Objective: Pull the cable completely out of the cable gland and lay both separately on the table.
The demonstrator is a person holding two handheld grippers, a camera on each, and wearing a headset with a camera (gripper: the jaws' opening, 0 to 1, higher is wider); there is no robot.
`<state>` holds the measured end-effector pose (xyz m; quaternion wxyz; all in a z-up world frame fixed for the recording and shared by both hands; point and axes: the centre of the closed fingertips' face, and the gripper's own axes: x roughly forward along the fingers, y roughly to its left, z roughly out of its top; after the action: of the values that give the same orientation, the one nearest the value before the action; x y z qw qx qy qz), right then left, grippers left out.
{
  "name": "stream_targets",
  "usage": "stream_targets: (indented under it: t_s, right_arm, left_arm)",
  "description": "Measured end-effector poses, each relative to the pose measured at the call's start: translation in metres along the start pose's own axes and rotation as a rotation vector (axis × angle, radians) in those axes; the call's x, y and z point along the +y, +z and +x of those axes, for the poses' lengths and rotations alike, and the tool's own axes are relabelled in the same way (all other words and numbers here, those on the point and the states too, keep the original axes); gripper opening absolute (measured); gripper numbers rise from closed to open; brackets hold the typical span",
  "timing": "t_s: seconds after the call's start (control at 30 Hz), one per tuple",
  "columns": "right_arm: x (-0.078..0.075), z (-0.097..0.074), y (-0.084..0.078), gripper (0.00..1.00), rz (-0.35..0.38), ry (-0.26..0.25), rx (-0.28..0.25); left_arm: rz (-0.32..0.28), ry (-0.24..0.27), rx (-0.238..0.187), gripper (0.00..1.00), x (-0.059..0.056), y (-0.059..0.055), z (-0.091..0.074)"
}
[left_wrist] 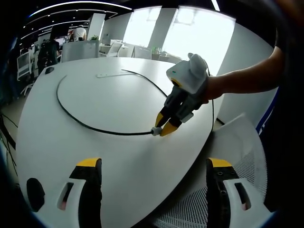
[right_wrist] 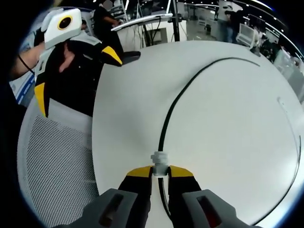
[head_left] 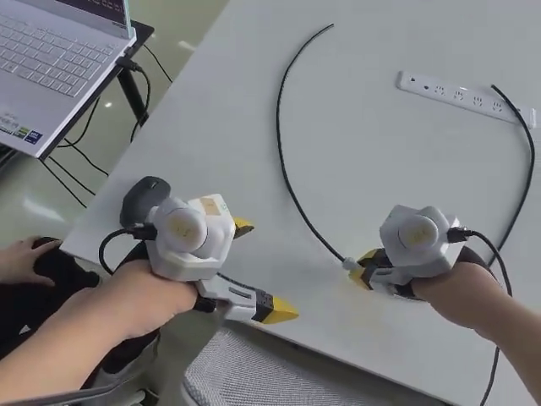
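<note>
right gripper view: my right gripper (right_wrist: 160, 172) is closed tight on the white cable gland (right_wrist: 160, 160), held low at the near edge of the worktop (right_wrist: 228, 142). the black cable (right_wrist: 176, 102) leaves the front of the gland and arcs away across the worktop. a short dark stretch also runs back between the jaws, so the cable is not out yet. my left gripper (left_wrist: 154, 164) is spread wide with nothing in it. it hangs off the worktop edge over a mesh chair (head_left: 245, 372), well apart from the cable. step in hand, as i judge it: bring the left gripper onto the cable just beside the gland, then draw the two apart. to do it well, take the cable close to the gland, not far out on the arc, and pull straight along the gland's bore so it doesn't bind. the right gripper should squeeze the gland body only, since pinching the tail between the jaws would lock the cable. tail length is hidden by the jaws, can't tell. containers: no real ones; the gland is the only holder, with the cable threaded through it. power strip (head_left: 461, 95) lies at the far side, laptop (head_left: 51, 59) and mouse (head_left: 144, 199) to the left, none involved.
</note>
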<state>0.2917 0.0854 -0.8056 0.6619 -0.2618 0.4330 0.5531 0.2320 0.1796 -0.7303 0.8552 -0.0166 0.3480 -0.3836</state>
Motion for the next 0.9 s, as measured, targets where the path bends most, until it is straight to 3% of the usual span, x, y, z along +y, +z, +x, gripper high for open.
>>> stream_targets:
  t_s: [0.43, 0.53, 0.9]
  right_arm:
    - [0.013, -0.034, 0.011, 0.06, -0.049, 0.044, -0.026]
    - [0.017, -0.046, 0.013, 0.06, -0.08, 0.049, -0.021]
    - [0.023, -0.077, 0.011, 0.06, -0.141, 0.044, -0.033]
  left_arm:
    - [0.058, -0.02, -0.001, 0.89, -0.014, 0.019, 0.017]
    - [0.068, -0.03, -0.013, 0.9, -0.02, 0.029, 0.022]
    - [0.129, -0.062, 0.004, 0.89, -0.043, 0.046, 0.04]
